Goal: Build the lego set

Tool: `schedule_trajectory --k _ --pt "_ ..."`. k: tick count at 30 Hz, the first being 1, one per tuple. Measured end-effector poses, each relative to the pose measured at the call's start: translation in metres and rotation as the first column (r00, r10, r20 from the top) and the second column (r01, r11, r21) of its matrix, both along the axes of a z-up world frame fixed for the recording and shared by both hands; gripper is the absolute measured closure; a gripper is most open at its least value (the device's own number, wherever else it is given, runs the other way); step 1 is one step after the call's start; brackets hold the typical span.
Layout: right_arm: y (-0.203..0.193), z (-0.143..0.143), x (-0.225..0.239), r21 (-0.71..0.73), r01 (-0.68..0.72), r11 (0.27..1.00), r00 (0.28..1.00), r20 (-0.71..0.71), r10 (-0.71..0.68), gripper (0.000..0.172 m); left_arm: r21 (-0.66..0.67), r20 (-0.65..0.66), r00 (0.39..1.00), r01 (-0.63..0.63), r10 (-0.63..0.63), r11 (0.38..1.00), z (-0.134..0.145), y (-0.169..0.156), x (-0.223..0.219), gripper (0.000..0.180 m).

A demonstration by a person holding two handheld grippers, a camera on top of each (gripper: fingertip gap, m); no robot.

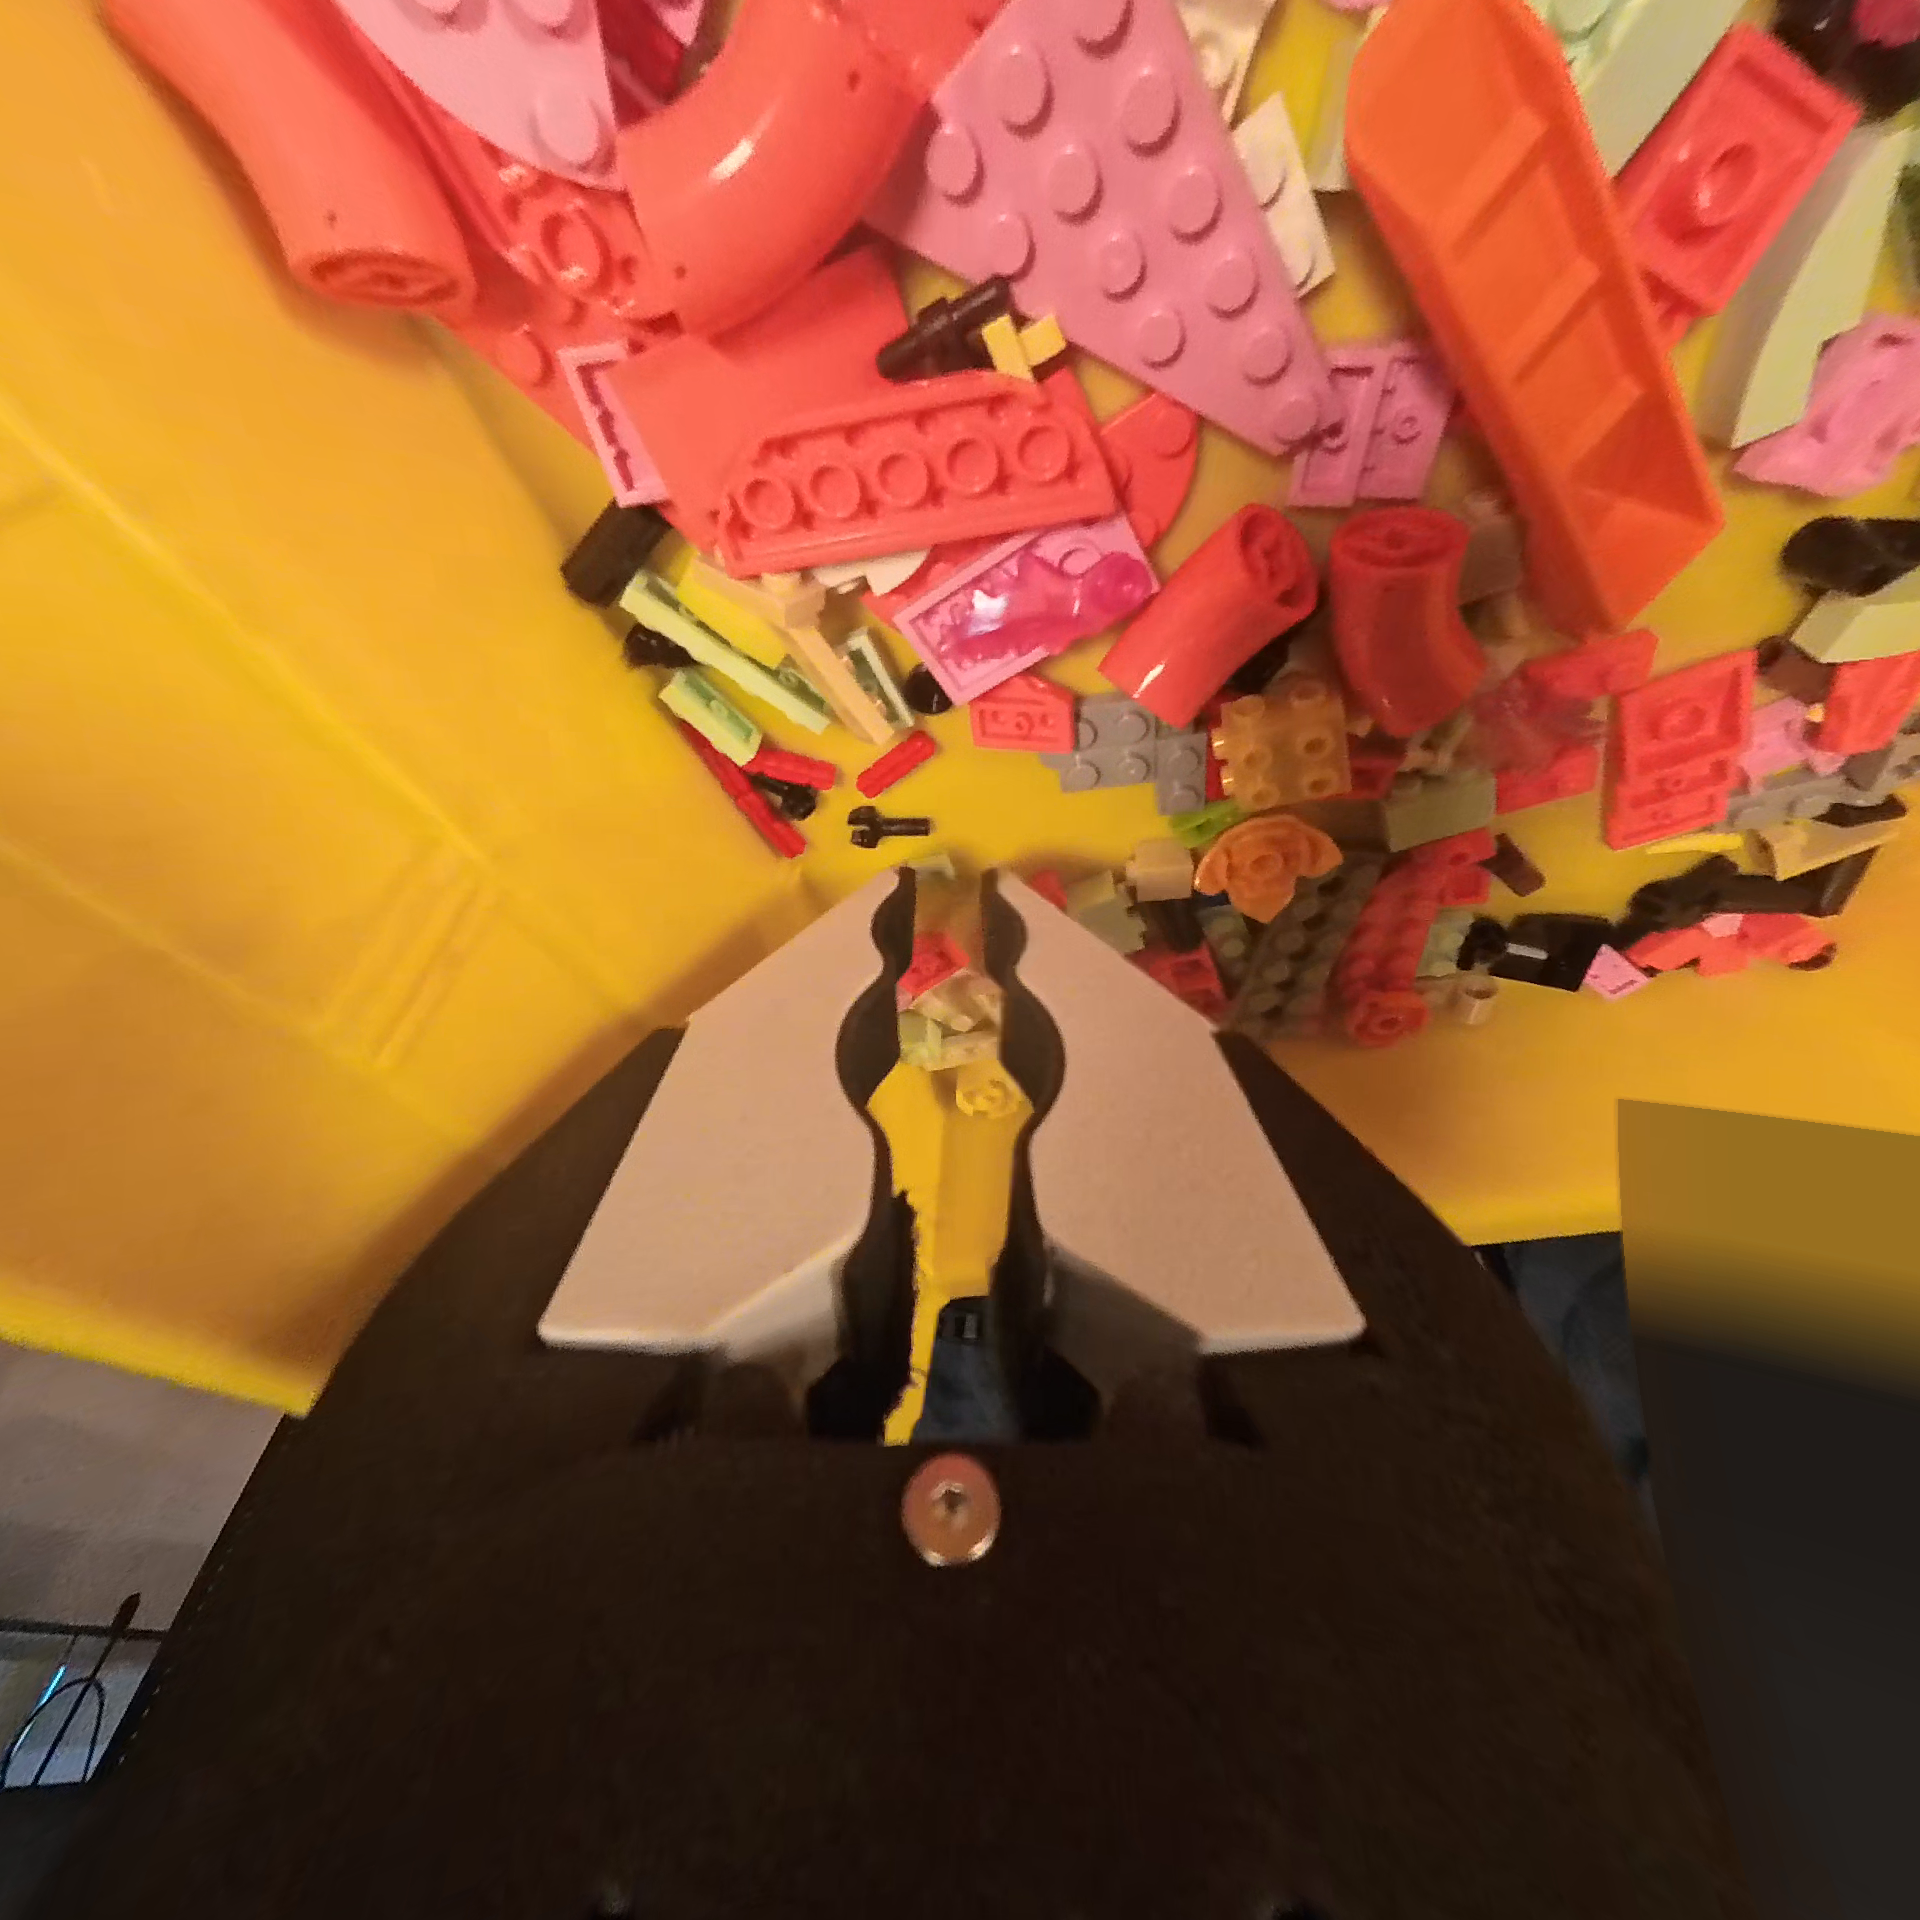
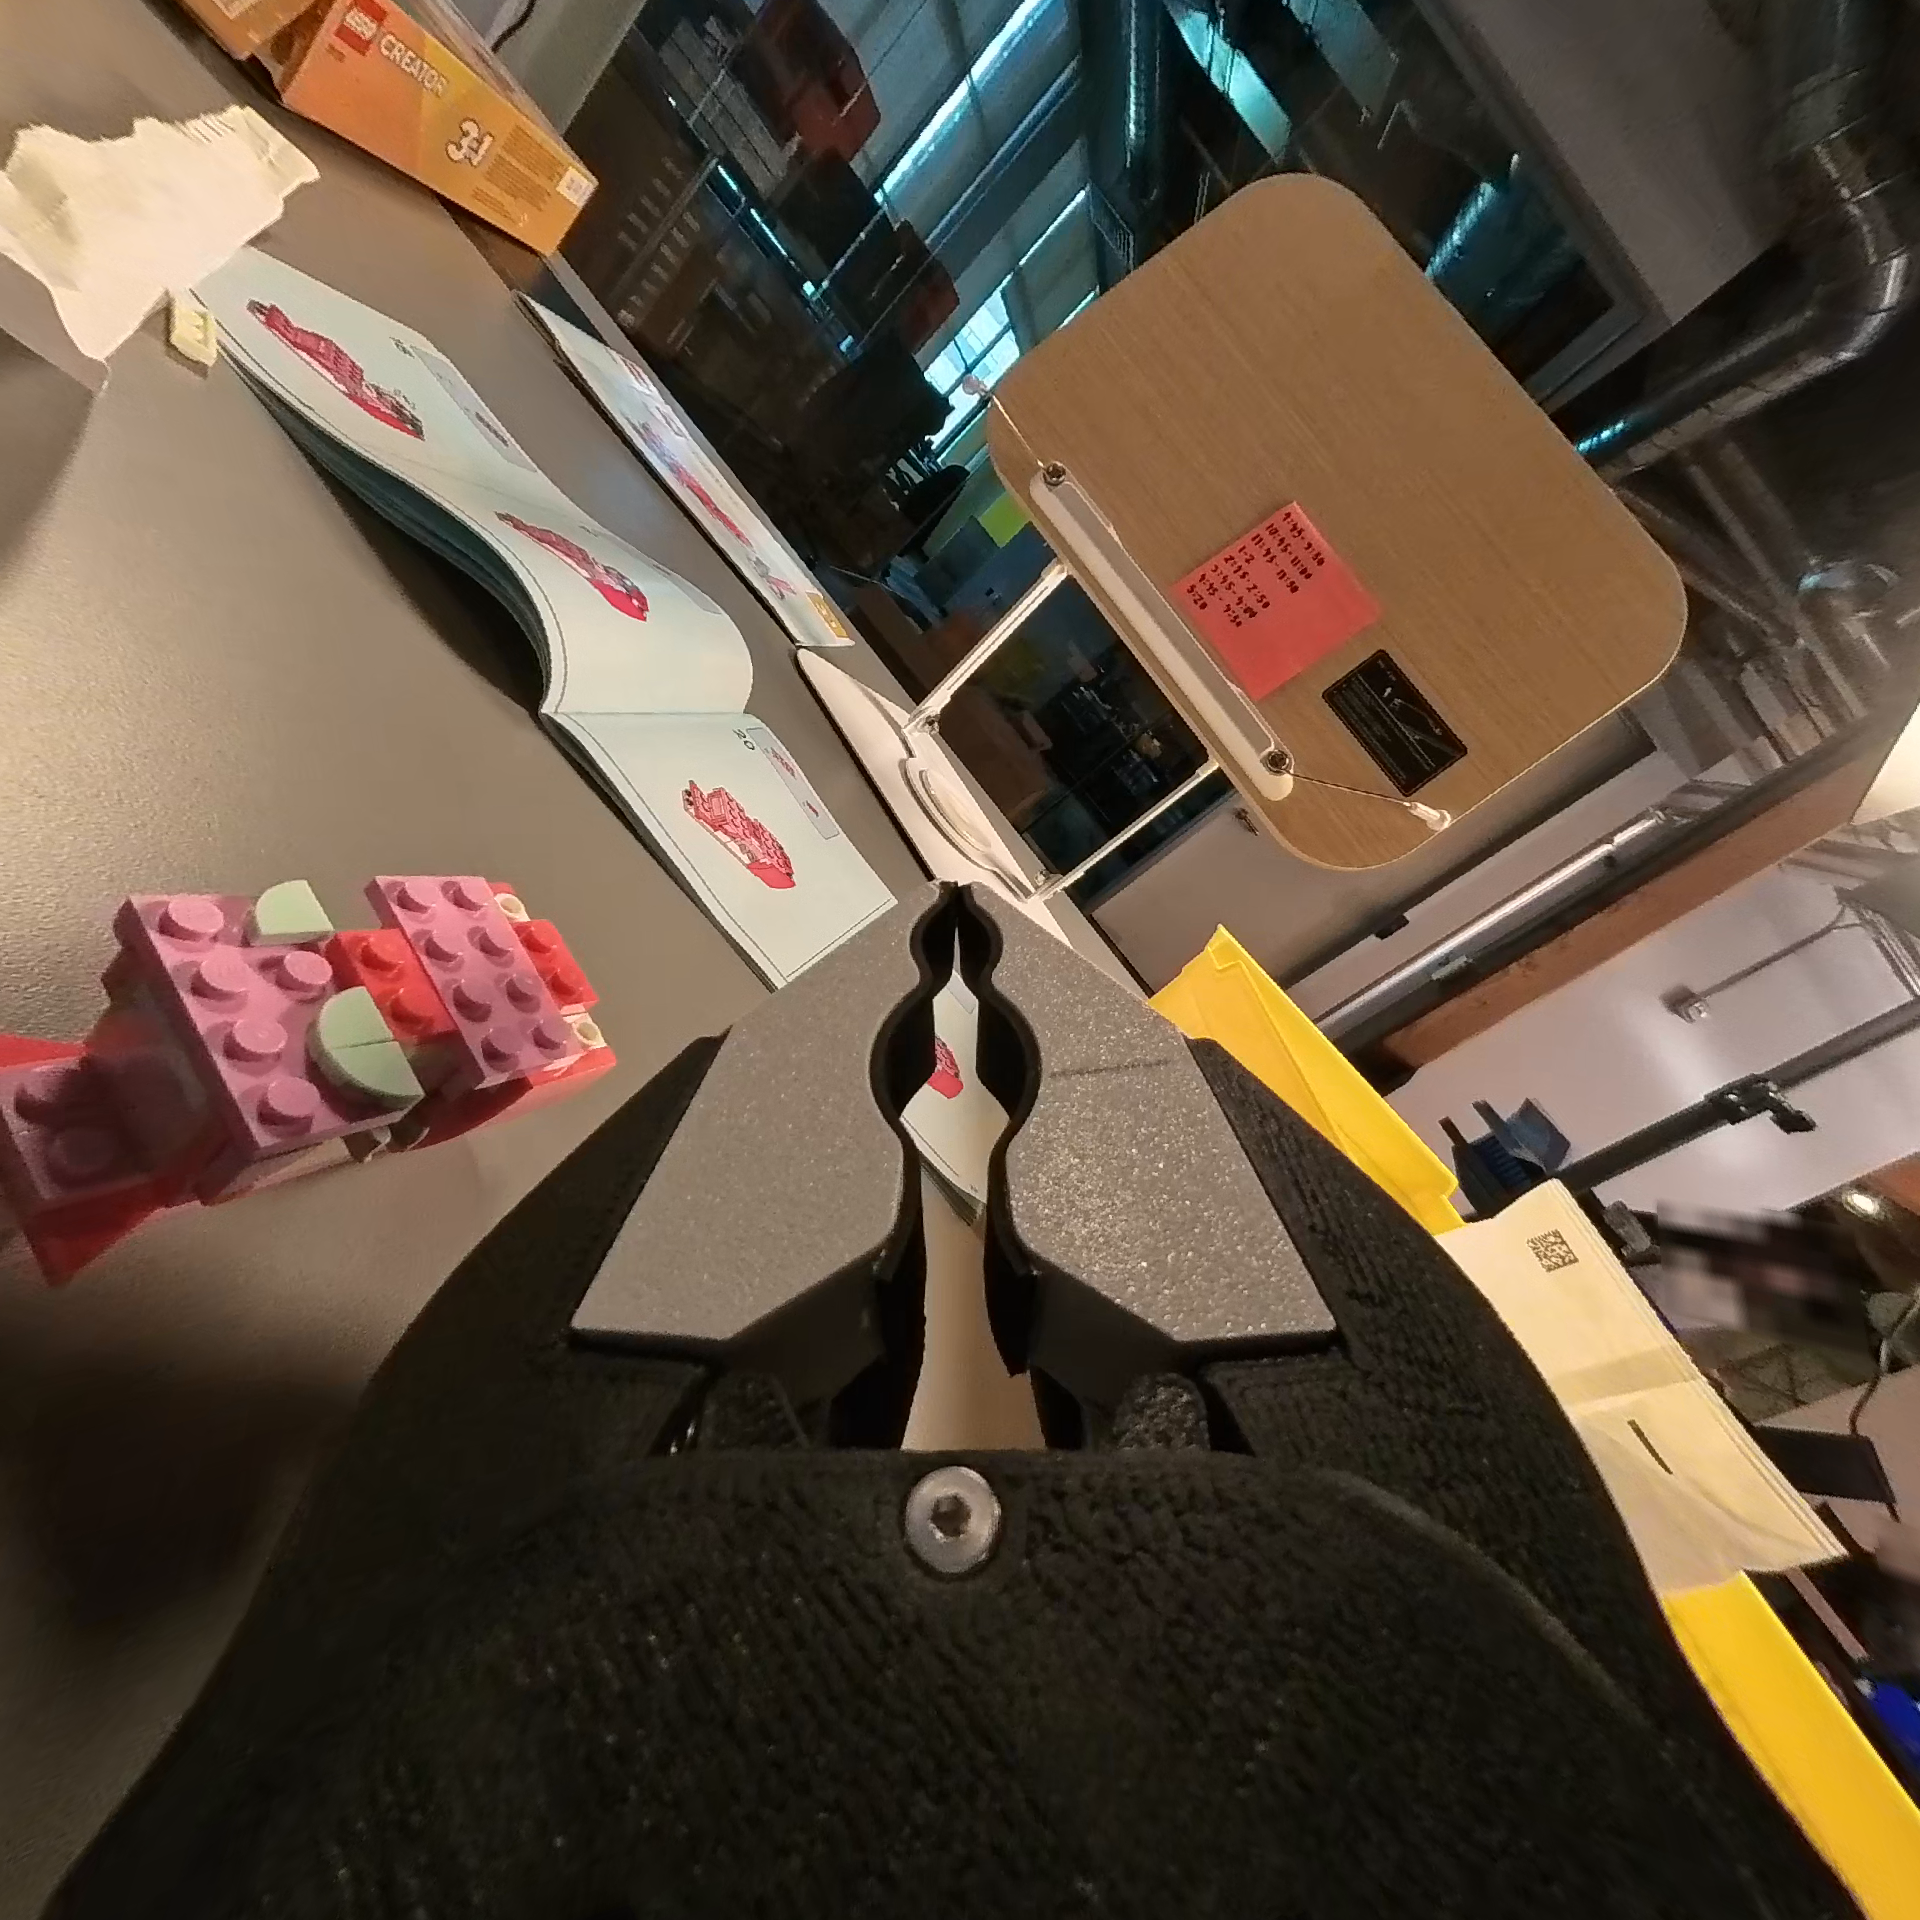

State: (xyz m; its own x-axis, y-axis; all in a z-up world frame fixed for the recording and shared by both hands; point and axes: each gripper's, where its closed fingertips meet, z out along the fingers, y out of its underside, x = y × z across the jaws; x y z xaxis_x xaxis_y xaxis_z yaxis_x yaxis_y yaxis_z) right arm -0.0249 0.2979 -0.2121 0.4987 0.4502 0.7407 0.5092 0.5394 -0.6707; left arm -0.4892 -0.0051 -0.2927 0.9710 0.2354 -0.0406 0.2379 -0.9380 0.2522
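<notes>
My left tongs point(image 1: 948, 883) hung low inside the yellow bin point(image 1: 260, 727), their pale fingers point(image 1: 1122, 1091) a narrow slit apart with nothing pressed between the tips. Through the slit I could see a small coral brick point(image 1: 928, 961) and some pale green bits point(image 1: 951, 1029) lying on the bin floor below; whether the pads touched any of them I could not tell. Just ahead of the tips lay a tiny black clip point(image 1: 888, 828) and a short red rod point(image 1: 894, 767). To the right sat an orange flower piece point(image 1: 1262, 862) on the heaped loose bricks, with a grey plate point(image 1: 1143, 753) and a tan studded block point(image 1: 1283, 750) near it. Farther off were a pink wedge plate point(image 1: 1101, 197), a coral studded plate point(image 1: 904, 483) and a long orange sloped shell point(image 1: 1527, 332).

My right tongs point(image 2: 956, 899) were closed tip to tip, holding nothing, and stood above the dark desk point(image 2: 260, 675). To their left a half-built pink and red brick model point(image 2: 312, 1018) rested on the desk, apart from the fingers. Beyond the tips an open instruction booklet point(image 2: 623, 644) lay flat, with an orange box point(image 2: 436, 114) farther back. The yellow bin's rim point(image 2: 1309, 1049) showed just to the right, and a wooden panel point(image 2: 1351, 468) bearing a pink note point(image 2: 1278, 592) stood behind.
</notes>
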Motion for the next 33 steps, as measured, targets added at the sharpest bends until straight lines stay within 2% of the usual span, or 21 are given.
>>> schedule_trajectory --k 1,10,15,18,20,21,29,33 --pt "0.0 0.0 0.0 0.001 -0.001 1.0 1.0 0.001 0.001 0.172 -0.004 -0.012 1.0 0.003 -0.003 1.0 0.0 -0.001 -0.002 0.174" --pt "-0.004 0.001 -0.002 0.007 -0.021 1.0 1.0 0.0 0.021 0.172 0.015 -0.069 0.997 0.036 -0.035 0.999 0.002 -0.001 -0.005 0.18" --pt "-0.008 0.004 -0.003 0.01 -0.035 0.999 0.999 -0.007 0.035 0.172 0.178 -0.095 0.995 0.012 0.005 0.984 0.02 0.012 -0.006 0.18" --pt "-0.011 0.005 -0.003 0.007 -0.053 0.999 0.998 -0.015 0.053 0.172 0.212 -0.08 0.996 -0.029 0.046 0.977 0.026 0.009 -0.006 0.18" --pt "-0.013 0.005 -0.004 0.008 -0.062 0.998 0.998 -0.018 0.062 0.172 0.198 -0.047 0.997 -0.057 0.068 0.978 0.023 0.006 -0.002 0.162" --pt "-0.013 0.005 -0.005 0.008 -0.066 0.998 0.998 -0.018 0.067 0.172 0.185 -0.039 0.997 -0.063 0.071 0.981 0.02 0.005 0.0 0.159" --pt "-0.017 0.008 -0.004 0.017 -0.078 0.997 0.997 -0.028 0.078 0.172 0.139 -0.063 0.992 -0.097 0.106 0.986 0.012 0.001 -0.002 0.158" --pt "-0.018 0.009 -0.004 0.018 -0.08 0.997 0.996 -0.03 0.08 0.172 0.088 -0.114 0.99 -0.071 0.081 0.994 0.009 -0.005 -0.004 0.159"
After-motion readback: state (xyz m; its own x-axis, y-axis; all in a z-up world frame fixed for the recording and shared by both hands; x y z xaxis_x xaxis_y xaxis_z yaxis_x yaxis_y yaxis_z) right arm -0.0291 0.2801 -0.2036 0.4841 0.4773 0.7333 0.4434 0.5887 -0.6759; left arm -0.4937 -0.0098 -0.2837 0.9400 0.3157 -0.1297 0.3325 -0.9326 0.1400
